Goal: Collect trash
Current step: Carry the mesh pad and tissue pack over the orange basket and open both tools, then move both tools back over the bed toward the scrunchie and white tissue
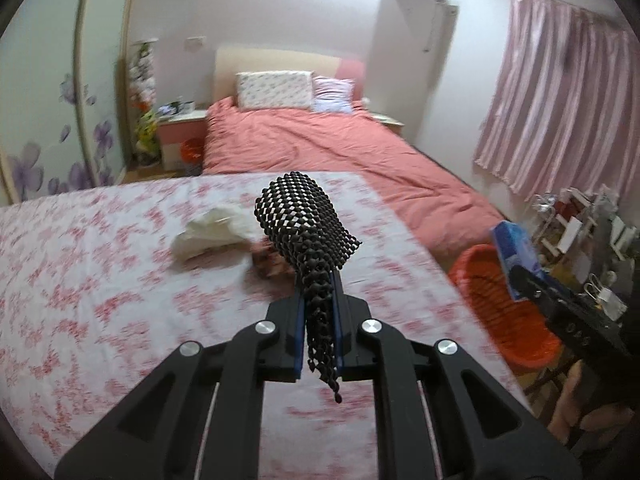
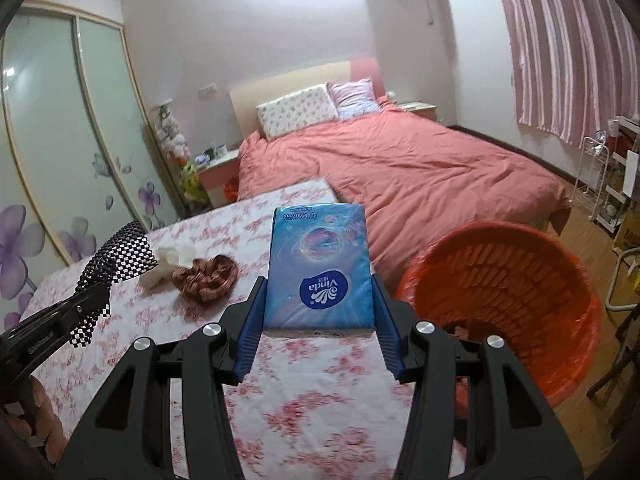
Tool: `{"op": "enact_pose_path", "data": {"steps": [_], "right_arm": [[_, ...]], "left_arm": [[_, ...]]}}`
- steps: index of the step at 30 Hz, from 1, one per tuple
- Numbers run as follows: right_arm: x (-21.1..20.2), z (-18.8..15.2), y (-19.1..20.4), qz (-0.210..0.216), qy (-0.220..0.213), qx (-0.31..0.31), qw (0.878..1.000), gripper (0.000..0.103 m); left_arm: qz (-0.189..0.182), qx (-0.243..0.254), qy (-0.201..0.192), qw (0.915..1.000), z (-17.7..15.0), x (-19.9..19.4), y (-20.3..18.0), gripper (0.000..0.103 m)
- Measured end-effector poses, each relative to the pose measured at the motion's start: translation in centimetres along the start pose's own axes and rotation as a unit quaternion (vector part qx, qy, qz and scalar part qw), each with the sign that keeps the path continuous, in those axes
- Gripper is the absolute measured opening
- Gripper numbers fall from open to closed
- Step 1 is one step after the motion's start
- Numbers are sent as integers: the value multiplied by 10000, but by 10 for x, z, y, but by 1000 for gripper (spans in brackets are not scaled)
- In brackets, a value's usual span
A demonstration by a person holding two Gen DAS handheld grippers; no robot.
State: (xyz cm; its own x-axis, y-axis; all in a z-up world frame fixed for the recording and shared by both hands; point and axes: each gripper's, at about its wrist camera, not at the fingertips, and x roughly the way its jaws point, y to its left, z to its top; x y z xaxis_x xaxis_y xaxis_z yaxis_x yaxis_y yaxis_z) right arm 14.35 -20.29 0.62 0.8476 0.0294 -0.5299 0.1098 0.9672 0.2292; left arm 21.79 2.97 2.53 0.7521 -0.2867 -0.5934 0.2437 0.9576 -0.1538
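My left gripper (image 1: pixel 319 280) is shut on a black-and-white checkered band (image 1: pixel 306 216), which it holds up above the floral-covered table (image 1: pixel 100 280). The same band (image 2: pixel 120 254) shows at the left in the right wrist view. My right gripper (image 2: pixel 318 280) is shut on a blue tissue pack (image 2: pixel 320 268), held lifted near the table's right edge. On the table lie a crumpled white tissue (image 1: pixel 208 234) and a brown scrunchie (image 2: pixel 206 276). An orange basket (image 2: pixel 504 304) stands on the floor right of the table.
A bed with a pink cover (image 2: pixel 420 176) lies beyond the table. Sliding wardrobe doors with purple flowers (image 2: pixel 60 184) run along the left. Pink curtains (image 1: pixel 560 92) hang at the right, with a cluttered white rack (image 2: pixel 612 184) below them. A hand (image 1: pixel 580 412) grips the right tool.
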Motion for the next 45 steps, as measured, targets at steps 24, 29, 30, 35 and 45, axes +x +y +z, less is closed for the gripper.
{"op": "enact_pose_path", "data": {"steps": [24,29,30,35,45], "right_arm": [[-18,9,-126,-889,-509,1004,9897,51],[-14,9,-144,-967,-509,1160,9872,51],[-11,9,-146,-973,-502,1193,9868,51],[-2,4,-157,-865,-349,1294,9872,53],[-2,1,-158,-946,-198,1251,9874,65]], "left_arm": [[-1739,1097,447,9776,-9,62,-217,12],[-1883,1175,696,9726,-14,91,-243,12],[-1881,1192,719,9722,-14,94,-245,12],[-1667,1197,913,9744,-21,114,-247,38],[-885,1222,752,9857,-22,108,-196,62]]}}
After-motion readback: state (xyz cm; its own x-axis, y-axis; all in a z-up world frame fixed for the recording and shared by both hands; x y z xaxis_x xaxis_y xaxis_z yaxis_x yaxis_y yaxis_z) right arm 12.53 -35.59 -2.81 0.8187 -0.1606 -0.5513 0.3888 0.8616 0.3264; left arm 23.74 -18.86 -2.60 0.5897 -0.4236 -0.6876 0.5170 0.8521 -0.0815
